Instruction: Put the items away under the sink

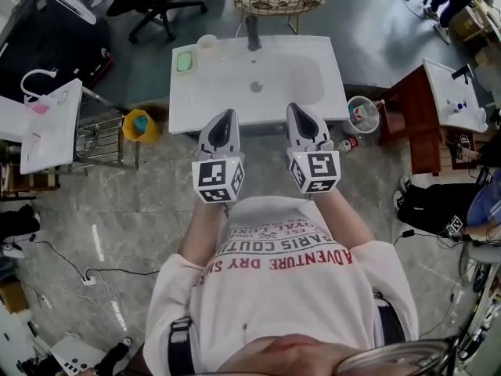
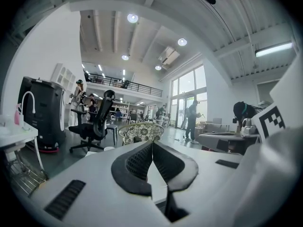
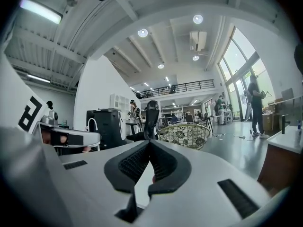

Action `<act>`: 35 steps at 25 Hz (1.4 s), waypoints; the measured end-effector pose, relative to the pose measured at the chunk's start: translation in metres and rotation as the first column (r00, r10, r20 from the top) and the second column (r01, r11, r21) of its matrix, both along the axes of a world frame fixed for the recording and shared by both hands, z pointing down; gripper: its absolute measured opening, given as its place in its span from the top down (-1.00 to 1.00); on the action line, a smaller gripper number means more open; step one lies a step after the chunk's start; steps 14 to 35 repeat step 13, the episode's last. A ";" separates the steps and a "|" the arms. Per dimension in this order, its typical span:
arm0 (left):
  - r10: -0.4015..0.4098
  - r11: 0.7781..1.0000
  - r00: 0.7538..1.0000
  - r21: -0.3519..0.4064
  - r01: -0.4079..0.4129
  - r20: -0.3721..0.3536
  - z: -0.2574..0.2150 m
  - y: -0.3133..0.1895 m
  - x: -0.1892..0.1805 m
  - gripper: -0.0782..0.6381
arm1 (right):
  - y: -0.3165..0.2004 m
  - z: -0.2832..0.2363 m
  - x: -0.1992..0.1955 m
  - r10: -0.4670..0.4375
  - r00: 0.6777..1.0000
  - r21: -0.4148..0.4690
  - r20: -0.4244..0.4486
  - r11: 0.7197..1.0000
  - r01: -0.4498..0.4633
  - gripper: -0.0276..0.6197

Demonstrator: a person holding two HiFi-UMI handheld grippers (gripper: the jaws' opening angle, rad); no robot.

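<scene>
person's shirt (image 1: 286, 284) is filling the bottom edge – the left gripper (image 1: 225, 116) and right gripper (image 1: 297, 109) are hovering side by side over the sink's (image 1: 301, 81) front edge. both are sitting with jaws pressed together, nothing between them. a green soap dish (image 1: 183, 61) and a cup (image 1: 207, 46) are sitting at the sink's back-left corner.
</scene>
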State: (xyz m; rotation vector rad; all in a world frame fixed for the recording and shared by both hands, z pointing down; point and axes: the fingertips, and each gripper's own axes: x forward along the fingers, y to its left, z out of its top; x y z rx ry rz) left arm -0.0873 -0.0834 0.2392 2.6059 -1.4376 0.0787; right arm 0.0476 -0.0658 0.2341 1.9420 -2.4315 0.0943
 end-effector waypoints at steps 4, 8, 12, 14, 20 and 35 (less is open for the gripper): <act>0.000 1.000 1.000 -0.003 0.000 -0.007 0.000 -0.003 0.001 0.72 | -0.002 -0.002 0.004 0.014 1.000 0.004 -0.004 1.000 -0.014 0.84; 0.000 1.000 1.000 0.006 0.000 -0.012 -0.004 -0.006 0.002 0.72 | -0.004 -0.001 0.007 0.020 1.000 0.007 -0.004 1.000 -0.020 0.84; 0.002 1.000 1.000 0.009 -0.002 -0.008 -0.004 -0.008 0.003 0.72 | -0.005 -0.002 0.011 0.033 0.999 0.013 0.005 0.999 -0.033 0.84; 0.002 1.000 1.000 0.008 -0.002 -0.006 -0.004 -0.008 0.003 0.72 | -0.005 -0.002 0.012 0.038 0.999 0.017 0.010 0.999 -0.038 0.84; 0.002 1.000 1.000 0.008 -0.002 -0.006 -0.004 -0.008 0.003 0.72 | -0.005 -0.002 0.012 0.038 0.999 0.017 0.010 0.999 -0.038 0.84; 0.002 1.000 1.000 0.008 -0.002 -0.006 -0.004 -0.008 0.003 0.72 | -0.005 -0.002 0.012 0.038 0.999 0.017 0.010 0.999 -0.038 0.84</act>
